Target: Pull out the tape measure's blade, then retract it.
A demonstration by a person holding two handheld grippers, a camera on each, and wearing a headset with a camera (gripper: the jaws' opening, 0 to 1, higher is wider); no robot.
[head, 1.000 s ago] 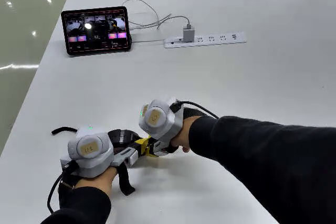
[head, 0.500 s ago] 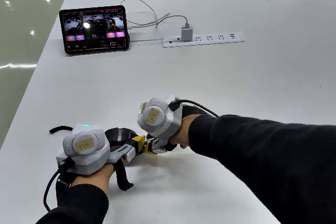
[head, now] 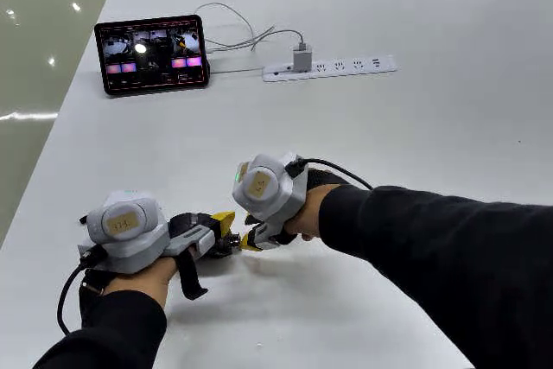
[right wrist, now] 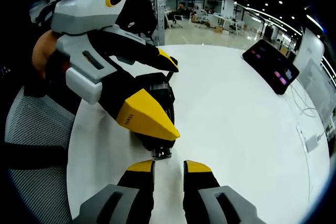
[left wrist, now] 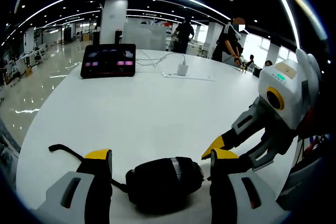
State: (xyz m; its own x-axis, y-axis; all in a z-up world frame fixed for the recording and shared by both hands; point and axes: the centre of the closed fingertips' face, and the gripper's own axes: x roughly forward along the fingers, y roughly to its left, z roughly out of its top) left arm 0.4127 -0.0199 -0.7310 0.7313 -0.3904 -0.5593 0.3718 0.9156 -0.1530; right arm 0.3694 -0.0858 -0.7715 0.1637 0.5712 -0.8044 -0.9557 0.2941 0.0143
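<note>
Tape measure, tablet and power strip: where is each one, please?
tape measure (left wrist: 164, 181), left gripper view, its black case.
tablet (head: 152, 54), head view, its lit screen.
power strip (head: 356, 66), head view, its white body.

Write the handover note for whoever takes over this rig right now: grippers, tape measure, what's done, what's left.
Left gripper: jaws closed around the black tape measure, which sits on the white table.
Right gripper: jaws narrowly open, just short of the blade's end hook, not gripping it.
Done: case secured, grippers lined up.
Left: pinch the hook, pull the blade out, then let it retract.
</note>
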